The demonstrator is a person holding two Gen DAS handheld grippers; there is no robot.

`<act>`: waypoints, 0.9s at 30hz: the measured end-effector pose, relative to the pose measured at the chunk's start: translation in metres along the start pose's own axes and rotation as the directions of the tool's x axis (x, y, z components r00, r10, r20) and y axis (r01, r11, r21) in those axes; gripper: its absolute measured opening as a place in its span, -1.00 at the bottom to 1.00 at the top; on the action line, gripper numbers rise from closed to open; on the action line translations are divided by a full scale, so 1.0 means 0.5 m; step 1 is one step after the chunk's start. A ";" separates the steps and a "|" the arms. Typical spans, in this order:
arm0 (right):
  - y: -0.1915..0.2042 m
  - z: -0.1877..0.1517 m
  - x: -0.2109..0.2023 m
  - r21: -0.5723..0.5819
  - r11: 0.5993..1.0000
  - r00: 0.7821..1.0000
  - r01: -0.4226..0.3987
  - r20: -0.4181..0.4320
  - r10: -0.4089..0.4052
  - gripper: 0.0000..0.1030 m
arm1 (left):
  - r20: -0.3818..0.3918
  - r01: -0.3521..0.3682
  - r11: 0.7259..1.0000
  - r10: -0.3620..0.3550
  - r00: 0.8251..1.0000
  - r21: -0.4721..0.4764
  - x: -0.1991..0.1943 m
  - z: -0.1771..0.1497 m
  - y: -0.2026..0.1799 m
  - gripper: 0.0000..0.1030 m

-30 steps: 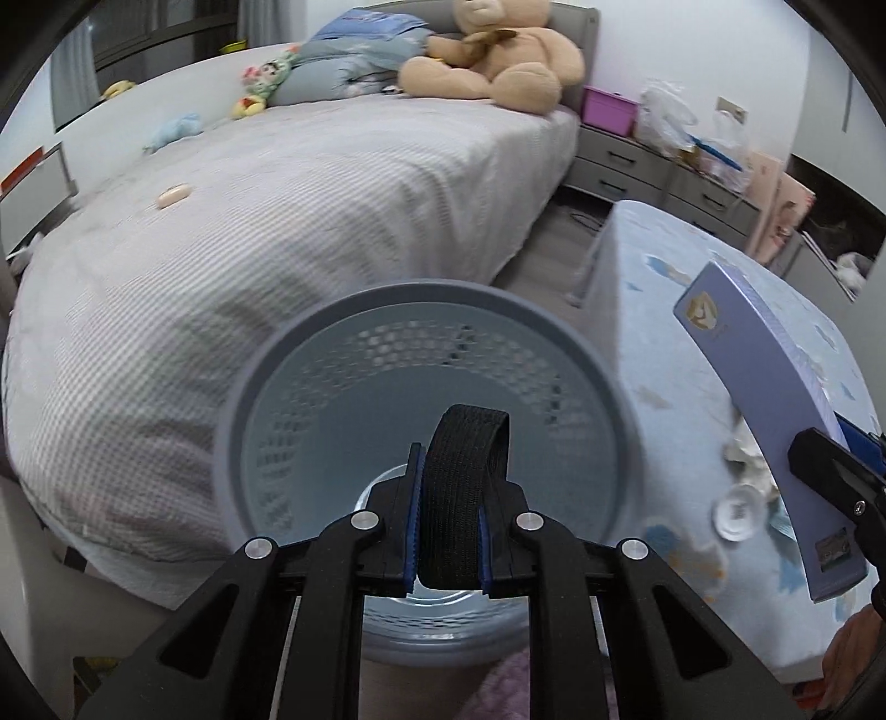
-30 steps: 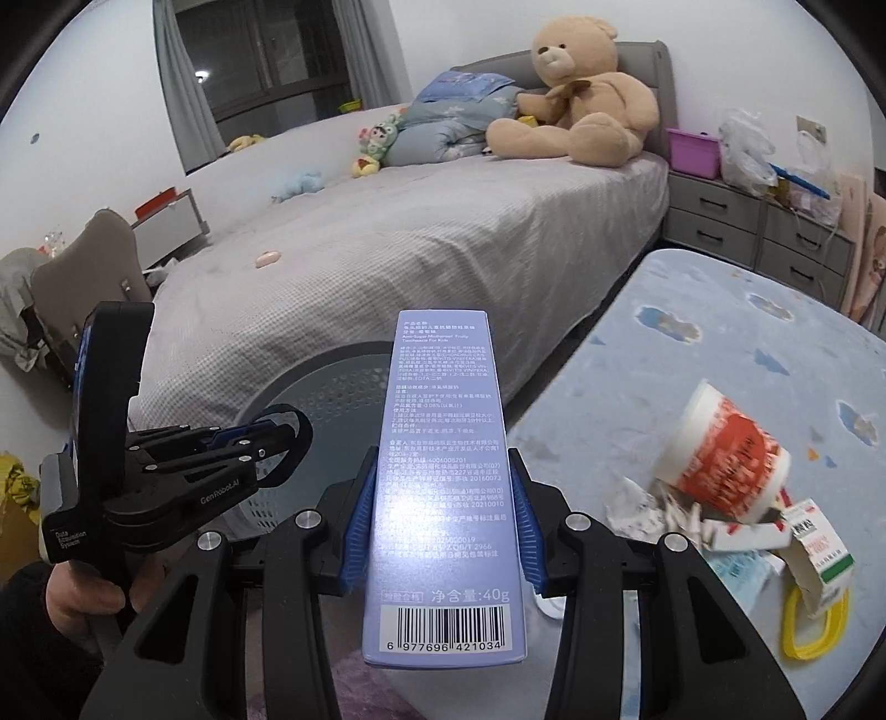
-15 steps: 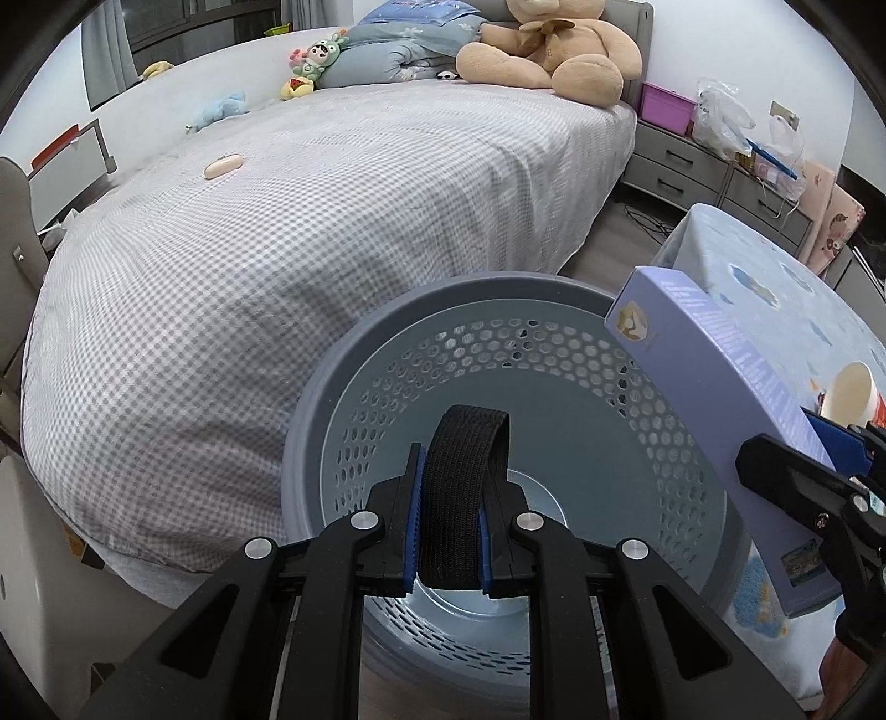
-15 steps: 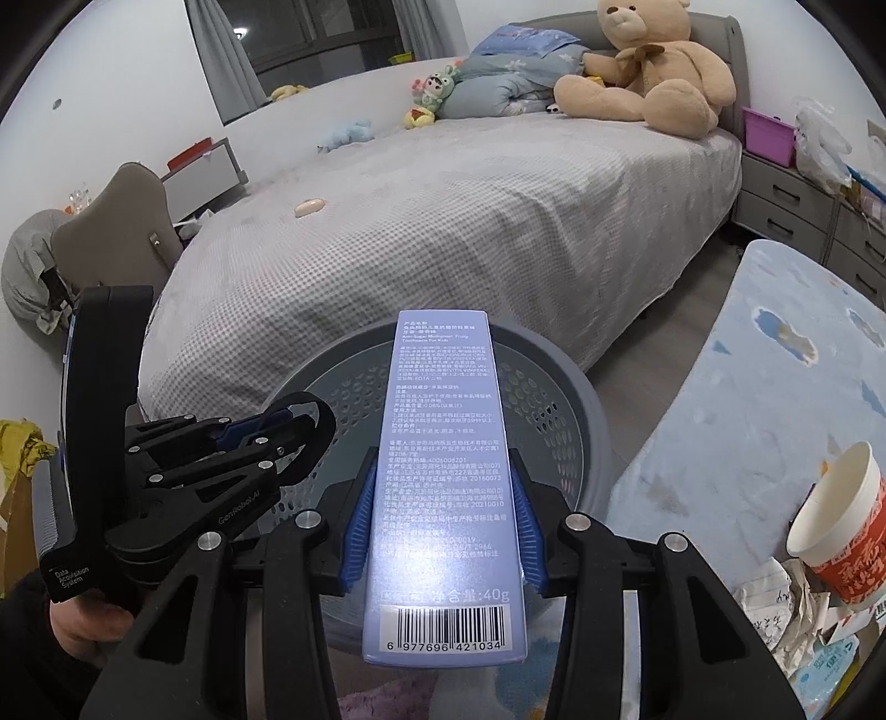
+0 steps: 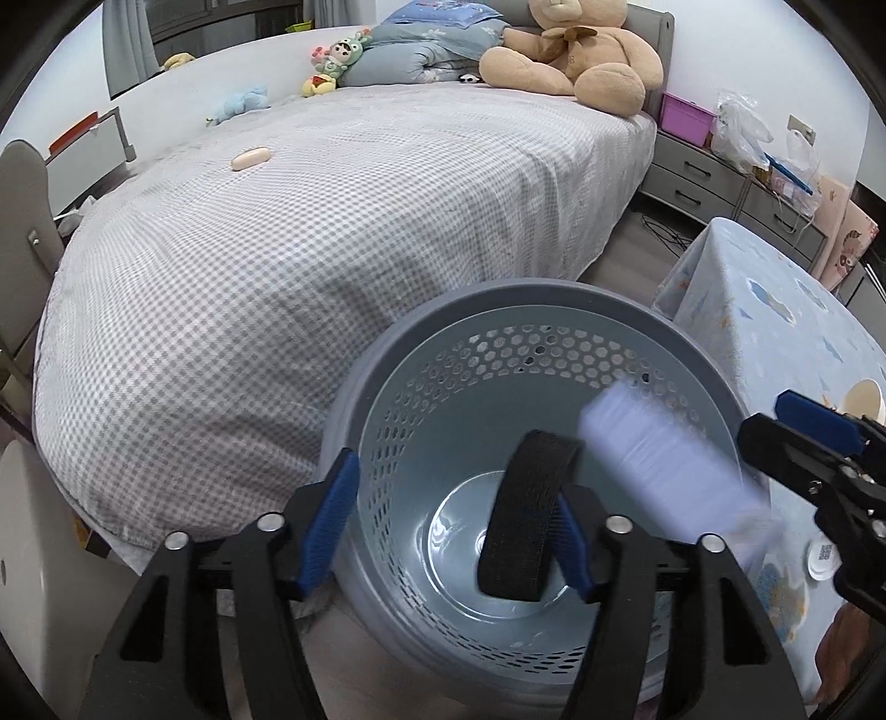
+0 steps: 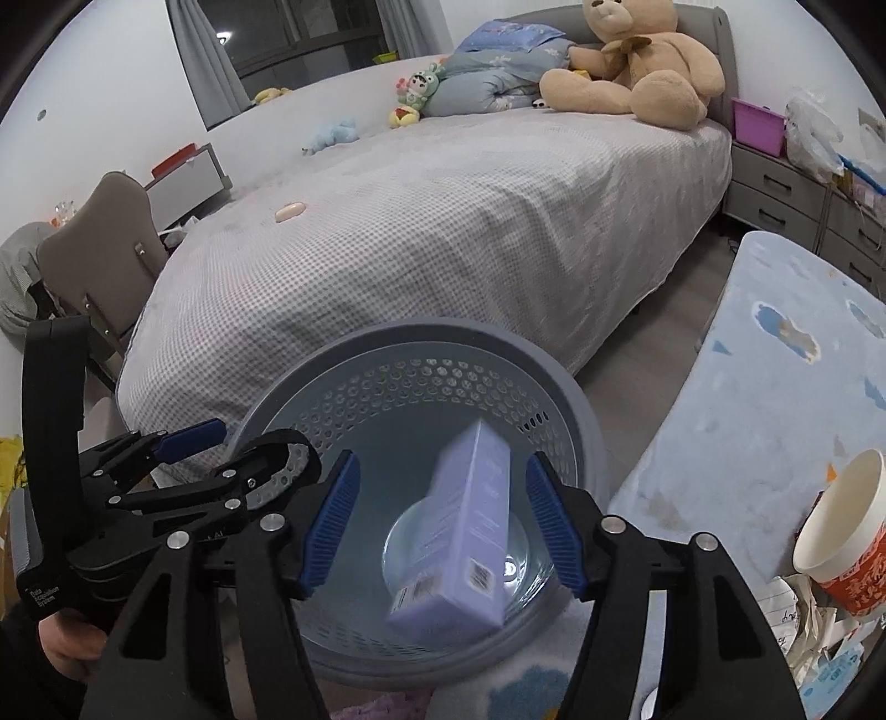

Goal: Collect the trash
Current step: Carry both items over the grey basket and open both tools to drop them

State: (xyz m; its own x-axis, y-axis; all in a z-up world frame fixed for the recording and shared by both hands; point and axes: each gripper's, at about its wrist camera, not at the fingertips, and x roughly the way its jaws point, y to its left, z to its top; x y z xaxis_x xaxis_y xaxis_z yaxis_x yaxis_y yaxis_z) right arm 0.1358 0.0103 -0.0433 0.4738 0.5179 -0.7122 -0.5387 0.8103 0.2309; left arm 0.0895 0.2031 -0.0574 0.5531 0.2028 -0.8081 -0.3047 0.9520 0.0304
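A grey-blue perforated trash basket (image 5: 554, 354) (image 6: 421, 343) stands on the floor between the bed and the table. A lilac carton (image 6: 465, 531) is motion-blurred, dropping inside the basket; it also shows in the left wrist view (image 5: 670, 476). My right gripper (image 6: 443, 520) is open and empty above the basket. My left gripper (image 5: 459, 526) is open over the basket's near rim, and a black strap loop (image 5: 526, 520) hangs by its right finger. I see the left gripper (image 6: 221, 459) in the right wrist view and the right gripper's finger (image 5: 803, 443) in the left wrist view.
A paper cup (image 6: 841, 531) and scraps of paper litter (image 6: 808, 626) lie on the blue-clothed table (image 6: 775, 354) at right. A white lid (image 5: 825, 559) lies on the table. The checked bed (image 5: 343, 232) fills the left, with a teddy bear (image 5: 576, 50).
Both grippers opened. The right gripper let go of the lilac carton, which now falls into the basket. The strap is no longer clamped by the left gripper. The basket has shifted right.
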 end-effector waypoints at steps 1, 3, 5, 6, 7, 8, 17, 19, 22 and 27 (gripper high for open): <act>0.001 0.001 -0.001 -0.002 1.000 1.000 0.001 -0.001 -0.001 0.21 | -0.002 -0.005 1.000 0.005 1.000 0.000 -0.001 -0.002 0.001 0.24; 0.001 -0.001 0.000 -0.002 1.000 1.000 0.003 -0.003 -0.003 0.21 | -0.009 -0.017 1.000 0.017 1.000 0.001 0.000 -0.006 0.003 0.28; 0.002 -0.003 0.002 -0.001 1.000 1.000 0.004 -0.007 -0.004 0.21 | -0.016 -0.027 1.000 0.027 0.999 -0.003 0.002 -0.010 0.004 0.34; 0.001 -0.004 0.002 -0.001 1.000 1.000 0.005 -0.008 -0.005 0.21 | -0.021 -0.031 0.999 0.031 0.999 -0.006 0.003 -0.012 0.005 0.34; 0.001 -0.005 0.002 0.000 1.000 1.000 0.006 -0.009 -0.006 0.21 | -0.026 -0.035 0.999 0.034 0.999 -0.008 0.003 -0.013 0.006 0.35; 0.001 -0.006 0.001 0.002 1.000 1.000 0.006 -0.010 -0.006 0.21 | -0.032 -0.038 0.999 0.038 0.999 -0.010 0.003 -0.015 0.007 0.37; -0.005 -0.009 -0.010 0.012 1.000 1.000 0.013 -0.001 -0.013 0.21 | -0.085 -0.021 1.000 0.021 0.996 0.010 0.008 -0.013 0.002 0.44; -0.007 -0.008 -0.013 0.014 1.000 1.000 0.015 0.003 -0.015 0.21 | -0.082 -0.025 1.000 0.026 0.996 0.014 0.006 -0.012 0.001 0.44; -0.008 -0.008 -0.016 0.016 1.000 1.000 0.016 0.006 -0.016 0.21 | -0.079 -0.026 1.000 0.027 0.997 0.015 0.003 -0.011 0.000 0.44; -0.012 -0.011 -0.017 0.020 1.000 1.000 0.016 0.003 -0.016 0.23 | -0.075 -0.028 0.999 0.030 0.997 0.018 -0.003 -0.010 -0.003 0.44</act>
State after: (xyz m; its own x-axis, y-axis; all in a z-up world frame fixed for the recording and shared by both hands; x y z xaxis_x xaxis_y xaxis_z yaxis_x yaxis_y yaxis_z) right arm 0.1312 -0.0005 -0.0421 0.4841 0.5058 -0.7140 -0.5171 0.8236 0.2330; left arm 0.0851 0.2004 -0.0591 0.4839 0.2129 -0.8488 -0.3062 0.9498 0.0638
